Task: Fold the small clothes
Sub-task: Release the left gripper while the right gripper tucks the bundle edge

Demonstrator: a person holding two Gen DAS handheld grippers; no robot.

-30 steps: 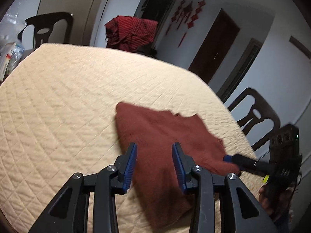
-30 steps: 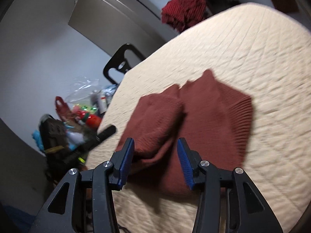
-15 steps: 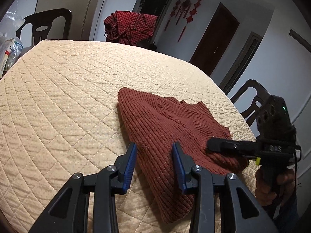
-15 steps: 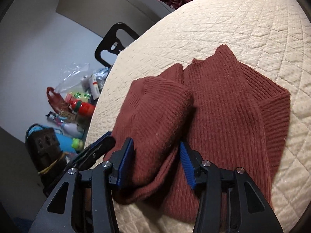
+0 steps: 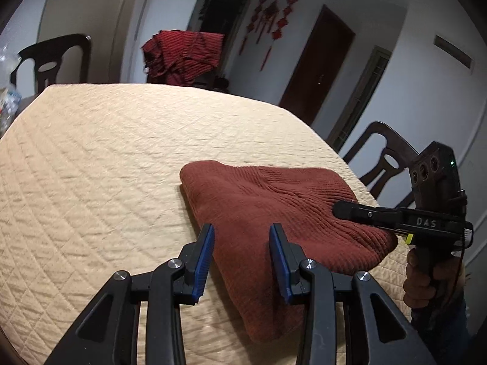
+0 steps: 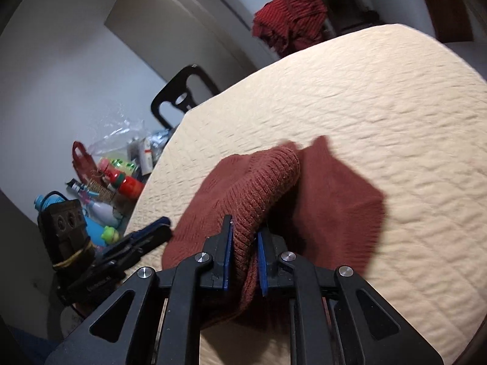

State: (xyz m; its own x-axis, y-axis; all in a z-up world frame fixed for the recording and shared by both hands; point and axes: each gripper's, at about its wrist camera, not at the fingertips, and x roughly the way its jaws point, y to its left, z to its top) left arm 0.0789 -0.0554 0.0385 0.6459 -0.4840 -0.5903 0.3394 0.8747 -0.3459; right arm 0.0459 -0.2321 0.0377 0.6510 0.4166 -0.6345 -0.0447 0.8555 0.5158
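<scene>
A rust-red knit sweater [image 5: 274, 194] lies partly folded on the quilted beige table cover [image 5: 106, 152]. My left gripper [image 5: 242, 237] hovers open over its near edge, blue pads apart, nothing pinched. From the right, my right gripper [image 5: 341, 211] reaches into the sweater's side. In the right wrist view the right gripper [image 6: 245, 237] has its jaws closing, and the pads press on a thick fold of the sweater [image 6: 334, 197], which is lifted and curled over. The left gripper [image 6: 161, 228] shows at the sweater's left edge.
A red checked cloth [image 5: 182, 54] hangs over a chair beyond the table's far edge. Dark chairs [image 5: 51, 60] [image 5: 383, 158] stand at the far left and right. Bottles and bags [image 6: 115, 176] crowd a surface beside the table. A hand [image 5: 426, 279] holds the right gripper's handle.
The right gripper's jaws have gone from wide apart to pinched on a sweater fold and raised it. The fold now curls over the rest, hiding the neckline. The left gripper shifted slightly.
</scene>
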